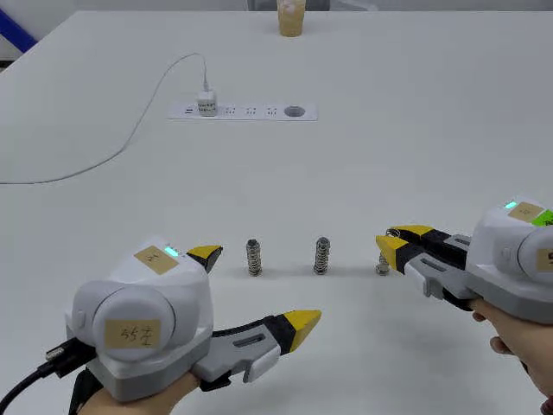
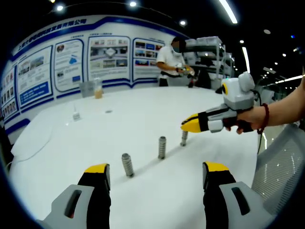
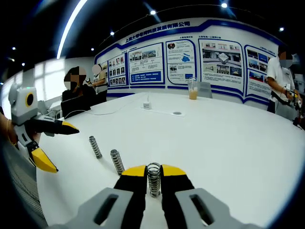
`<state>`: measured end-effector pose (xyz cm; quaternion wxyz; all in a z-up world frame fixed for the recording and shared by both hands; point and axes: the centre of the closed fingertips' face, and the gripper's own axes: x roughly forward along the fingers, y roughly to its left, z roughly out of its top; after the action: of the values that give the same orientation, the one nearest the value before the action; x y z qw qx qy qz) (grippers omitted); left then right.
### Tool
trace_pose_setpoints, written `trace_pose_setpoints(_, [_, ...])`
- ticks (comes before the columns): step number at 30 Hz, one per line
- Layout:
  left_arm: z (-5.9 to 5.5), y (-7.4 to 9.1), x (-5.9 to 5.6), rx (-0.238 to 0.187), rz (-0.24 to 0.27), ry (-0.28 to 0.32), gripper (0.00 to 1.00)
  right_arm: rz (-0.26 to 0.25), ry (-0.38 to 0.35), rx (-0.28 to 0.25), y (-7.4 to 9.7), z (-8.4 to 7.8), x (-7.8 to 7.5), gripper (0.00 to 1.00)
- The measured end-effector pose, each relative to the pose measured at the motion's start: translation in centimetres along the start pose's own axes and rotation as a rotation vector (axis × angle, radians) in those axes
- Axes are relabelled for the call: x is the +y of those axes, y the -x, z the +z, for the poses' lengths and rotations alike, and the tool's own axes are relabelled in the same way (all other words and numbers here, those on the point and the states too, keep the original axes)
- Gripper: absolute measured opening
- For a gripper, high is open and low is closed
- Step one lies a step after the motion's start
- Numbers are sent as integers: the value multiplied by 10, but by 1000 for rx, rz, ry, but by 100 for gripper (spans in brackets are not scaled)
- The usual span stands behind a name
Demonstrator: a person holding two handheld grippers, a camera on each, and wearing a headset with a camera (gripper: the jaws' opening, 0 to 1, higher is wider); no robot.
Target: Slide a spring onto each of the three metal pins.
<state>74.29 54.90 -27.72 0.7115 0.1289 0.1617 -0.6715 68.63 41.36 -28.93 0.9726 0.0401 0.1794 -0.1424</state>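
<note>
Spring work at a white surface point(image 1: 415, 147): the right claw point(image 1: 395, 239) is clamped on a spring point(image 3: 153, 177). In the right gripper view its two yellow-tipped jaws press against the sides of the upright coil. In the head view the claw's tips sit at the right end of a row of three, just above a short grey stub point(image 1: 383, 268) that stands on the surface. Whether the stub is a pin or the coil's lower end cannot be told.

To its left the middle spring point(image 1: 321, 255) and the left spring point(image 1: 253, 257) stand upright and apart from each other, with nothing touching them.

The left claw point(image 1: 255, 290) is held on the near side of the row, close to the person. Its jaws are spread wide and hold nothing. In the left gripper view the two free springs show ahead, between its tips.

Farther back on the surface lies a white power strip point(image 1: 259, 111) with a charger point(image 1: 206, 104) plugged in and its cable point(image 1: 138, 130) trailing off to the left. A cup point(image 1: 291, 17) stands at the far edge.
</note>
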Motion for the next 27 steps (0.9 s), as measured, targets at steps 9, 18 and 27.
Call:
trace_pose_setpoints(9, [0, 0, 2, 1, 6, -3, 79, 3, 3, 17, -4, -8, 1, 12])
trace_pose_setpoints(18, [-1, 1, 3, 4, 10, -7, 77, 5, 14, 30, -6, -12, 1, 12])
trace_pose_setpoints(27, [-3, 1, 6, 8, 15, -6, 75, 4, 16, 37, -7, -16, 2, 12])
